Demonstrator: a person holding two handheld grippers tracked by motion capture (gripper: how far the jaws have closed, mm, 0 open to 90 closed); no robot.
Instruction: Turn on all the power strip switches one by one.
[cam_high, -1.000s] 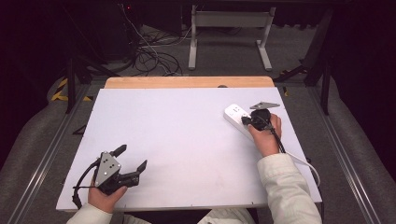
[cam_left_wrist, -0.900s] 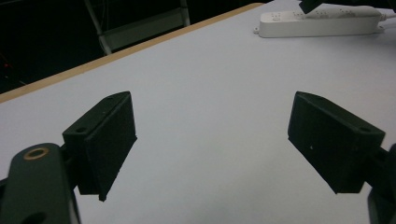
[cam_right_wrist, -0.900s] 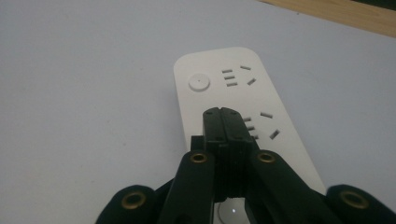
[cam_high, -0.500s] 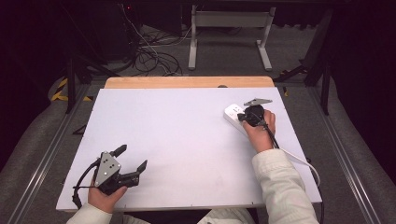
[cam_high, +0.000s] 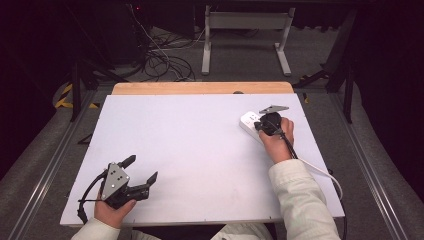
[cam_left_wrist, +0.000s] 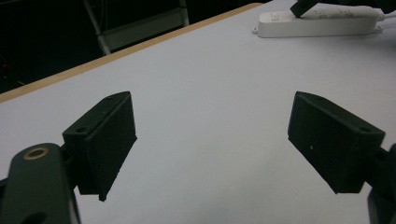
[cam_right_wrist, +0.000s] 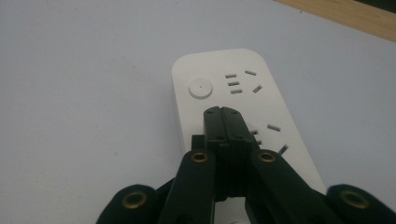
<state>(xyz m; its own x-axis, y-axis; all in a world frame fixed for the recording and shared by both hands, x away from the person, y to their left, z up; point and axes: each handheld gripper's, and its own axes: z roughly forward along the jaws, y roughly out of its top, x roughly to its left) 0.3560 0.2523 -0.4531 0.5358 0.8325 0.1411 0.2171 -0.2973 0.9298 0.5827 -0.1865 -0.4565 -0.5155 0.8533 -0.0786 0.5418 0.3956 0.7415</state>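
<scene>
A white power strip (cam_high: 248, 121) lies on the white table top (cam_high: 190, 145) at the right. Its round button (cam_right_wrist: 201, 87) and socket slots face up. My right gripper (cam_high: 259, 125) is shut, with nothing between its jaws. Its tips (cam_right_wrist: 223, 113) hang over the strip just short of the button; I cannot tell whether they touch it. At the near left my left gripper (cam_high: 142, 168) rests open, its jaws wide apart (cam_left_wrist: 210, 135) over bare table. It looks toward the power strip (cam_left_wrist: 317, 23) far off.
The strip's white cable (cam_high: 320, 170) runs off toward the table's right edge, under the person's sleeve (cam_high: 300, 200). A wooden strip (cam_high: 200, 88) borders the table's far side. Beyond it are floor cables (cam_high: 165, 62) and a metal stand (cam_high: 245, 30).
The right hand has shifted its shut gripper a little to the left along the power strip, toward the button end. The left gripper has stayed put.
</scene>
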